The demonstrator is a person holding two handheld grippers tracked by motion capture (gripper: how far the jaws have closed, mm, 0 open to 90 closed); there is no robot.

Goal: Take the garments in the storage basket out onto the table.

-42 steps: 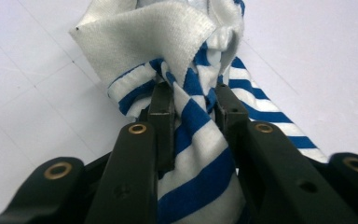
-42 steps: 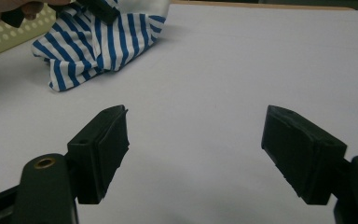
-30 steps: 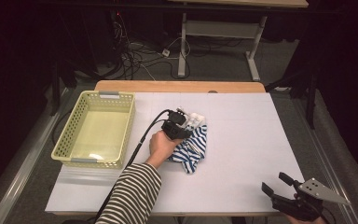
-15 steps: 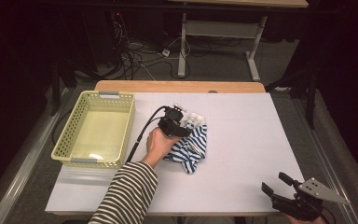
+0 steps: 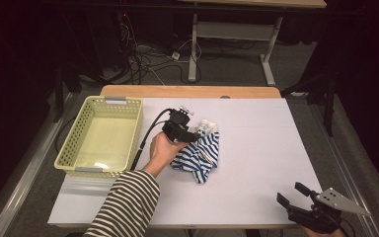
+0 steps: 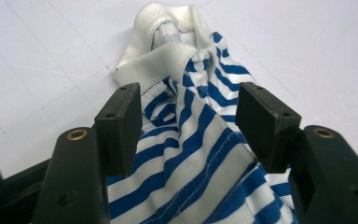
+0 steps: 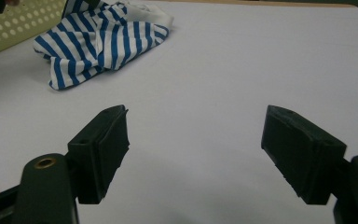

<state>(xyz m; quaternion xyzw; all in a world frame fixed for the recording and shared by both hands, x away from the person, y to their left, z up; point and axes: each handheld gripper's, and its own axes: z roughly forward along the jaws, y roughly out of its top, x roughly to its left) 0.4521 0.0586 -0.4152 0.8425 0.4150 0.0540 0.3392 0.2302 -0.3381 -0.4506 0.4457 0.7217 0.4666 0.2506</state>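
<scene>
Left tool has just spread its jaws off the striped cloth and lifted slightly; yellow basket sits beside it, right tool gaping idle.

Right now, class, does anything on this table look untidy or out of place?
Yes: the striped shirt lies crumpled in a heap on the white table, beside the yellow basket, not folded.
</scene>
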